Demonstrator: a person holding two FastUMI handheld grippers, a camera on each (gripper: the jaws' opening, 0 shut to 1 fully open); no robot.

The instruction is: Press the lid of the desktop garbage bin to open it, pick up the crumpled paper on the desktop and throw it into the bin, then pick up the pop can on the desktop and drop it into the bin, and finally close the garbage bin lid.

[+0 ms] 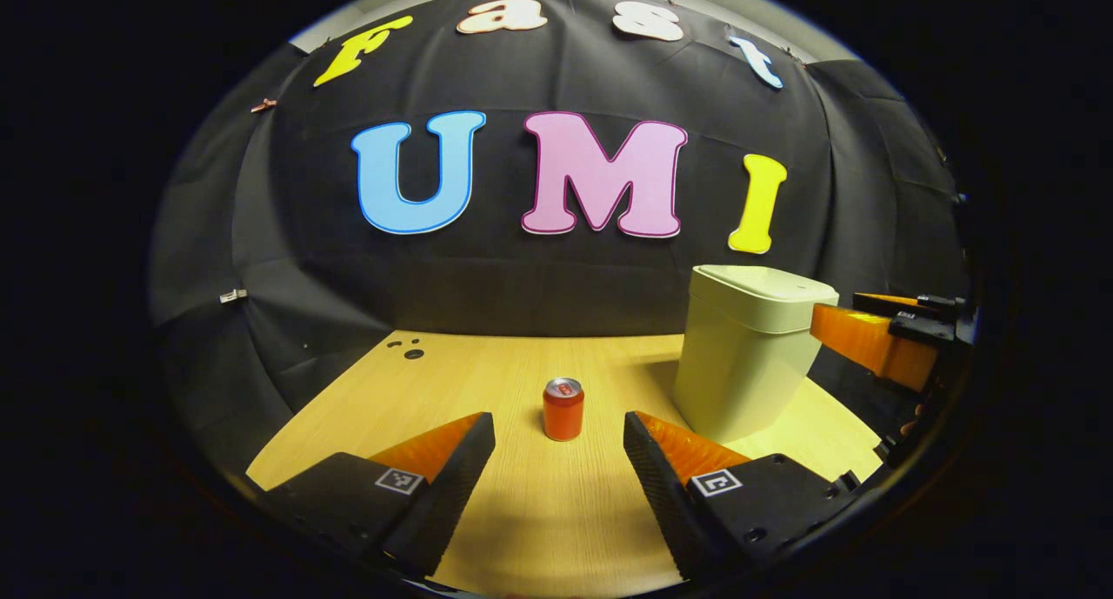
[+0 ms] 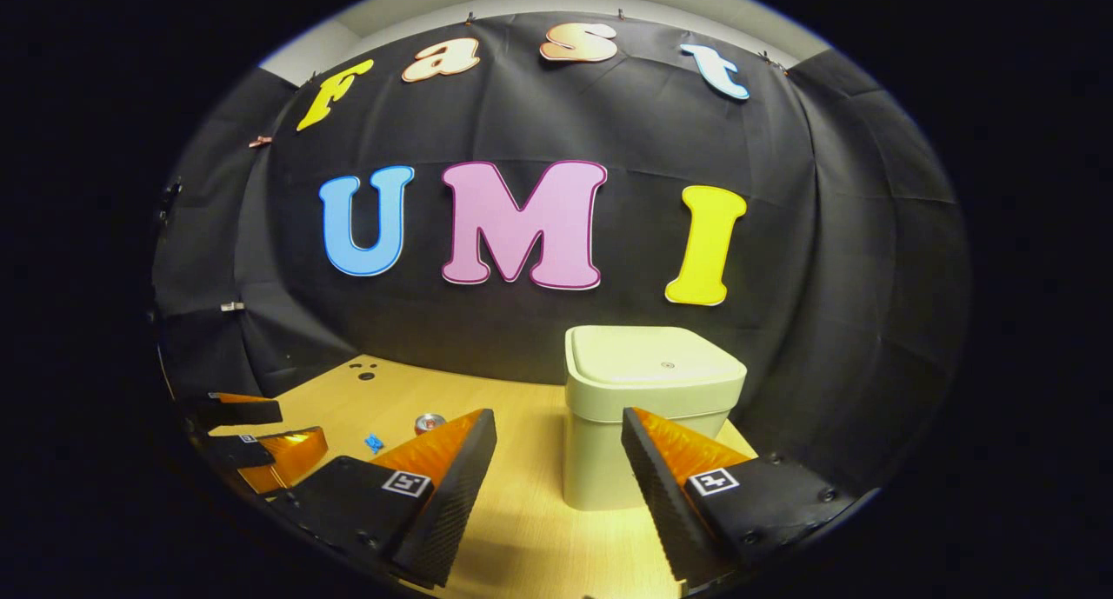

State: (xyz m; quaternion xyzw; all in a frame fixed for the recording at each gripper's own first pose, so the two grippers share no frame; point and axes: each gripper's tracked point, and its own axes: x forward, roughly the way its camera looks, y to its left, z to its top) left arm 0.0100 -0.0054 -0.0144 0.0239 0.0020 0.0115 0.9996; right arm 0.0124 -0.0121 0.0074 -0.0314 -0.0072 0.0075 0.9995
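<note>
An orange-red pop can [image 1: 563, 409] stands upright on the wooden table [image 1: 522, 512], just ahead of my open left gripper [image 1: 559, 425] and centred between its fingertips, apart from both. The pale green bin [image 1: 746, 356] stands to the can's right with its lid [image 1: 765, 288] down. In the right gripper view the bin [image 2: 648, 425] is straight ahead, lid [image 2: 652, 360] closed, and my right gripper [image 2: 557, 421] hangs open in front of it, holding nothing. The can's top [image 2: 429, 422] peeks past one finger. A small blue scrap [image 2: 374, 443] lies near it.
The right gripper [image 1: 878, 338] hovers at lid height by the bin's right side. The left gripper [image 2: 248, 434] shows low at the left. Small dark holes [image 1: 409, 349] mark the table's far left corner. Black cloth walls the table's back and sides.
</note>
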